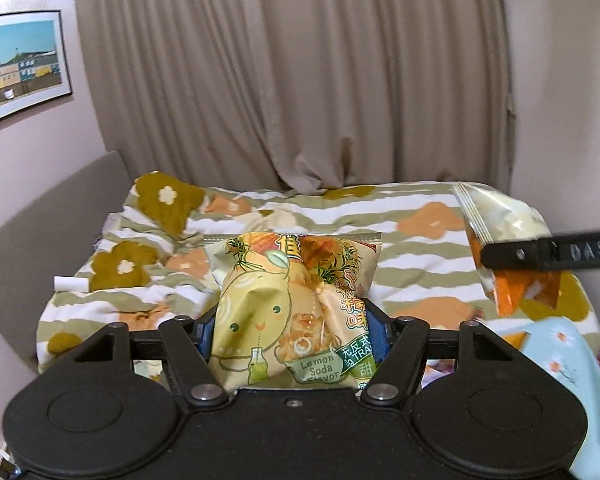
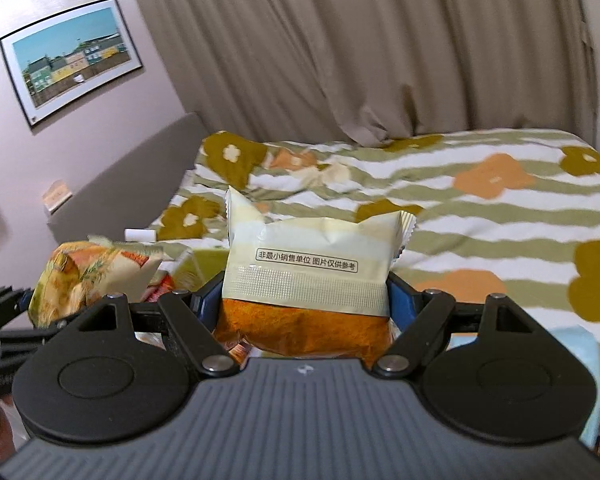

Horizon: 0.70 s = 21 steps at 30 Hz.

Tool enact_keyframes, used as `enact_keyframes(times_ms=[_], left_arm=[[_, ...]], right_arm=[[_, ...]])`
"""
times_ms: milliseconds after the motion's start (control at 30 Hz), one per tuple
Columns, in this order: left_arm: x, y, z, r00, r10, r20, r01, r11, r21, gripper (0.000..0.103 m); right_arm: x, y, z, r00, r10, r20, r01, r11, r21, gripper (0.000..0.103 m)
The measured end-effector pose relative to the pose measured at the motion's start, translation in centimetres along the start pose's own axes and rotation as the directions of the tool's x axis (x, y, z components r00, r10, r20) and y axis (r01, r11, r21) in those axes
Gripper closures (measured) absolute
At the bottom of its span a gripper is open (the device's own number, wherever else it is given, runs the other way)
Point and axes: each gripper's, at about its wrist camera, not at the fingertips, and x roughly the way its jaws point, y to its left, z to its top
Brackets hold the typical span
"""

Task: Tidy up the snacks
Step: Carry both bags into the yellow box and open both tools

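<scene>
Yellow-green crinkled plastic lemon-soda snack bag (image 1: pixel 296 308) is sitting upright between blue pads of left gripper (image 1: pixel 294 336), which is clamping it w/ jaws half apart. Cream-and-orange foil snack pouch (image 2: pixel 308 284) is being pinched by right gripper (image 2: pixel 306 312). Both are hanging above near end of striped flower-print bedspread (image 2: pixel 500 208); beige curtain (image 1: pixel 300 80) is hanging at far side.

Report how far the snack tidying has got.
Done: nothing visibly sorted yet; no stacked snacks or container shows in either view. In hand: the left tool grips a lemon soda bag, the right tool a cream and orange packet, both held above the bed. Left: setting both down in place; where cannot be told. A small white thing lies on the bedding.
</scene>
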Motion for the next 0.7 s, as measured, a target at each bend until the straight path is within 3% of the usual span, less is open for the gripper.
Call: enact_keyframes(times_ms=[233,467,600,700], left_arm=[[6.4,6.6,1.3,0.994,-0.059,-0.087,0.055,0.997,-0.045,0.031],[13.7,9.3,1.3,0.965,-0.163,-0.204,0.153,0.986,-0.063,0.027],[15.6,10.1,0.7,0.951,-0.214,-0.224,0.198,0.976,-0.093,0.005],[15.6,10.4,0.4,0.944,-0.242,-0.223,0.225,0.970,-0.097,0.004]], right_arm=[[5.9,7.2,1.2,0.999,0.010,-0.038,-0.010,1.000,-0.005,0.009],[12.0,11.0,1.0,0.995,-0.048,-0.087,0.051,0.998,0.031,0.009],[13.8,11.4,0.1,0.988,-0.100,-0.115,0.106,0.993,0.050,0.009],[14.3,11.3,-0.5,0.982,-0.135,-0.129,0.144,0.988,0.060,0.009]])
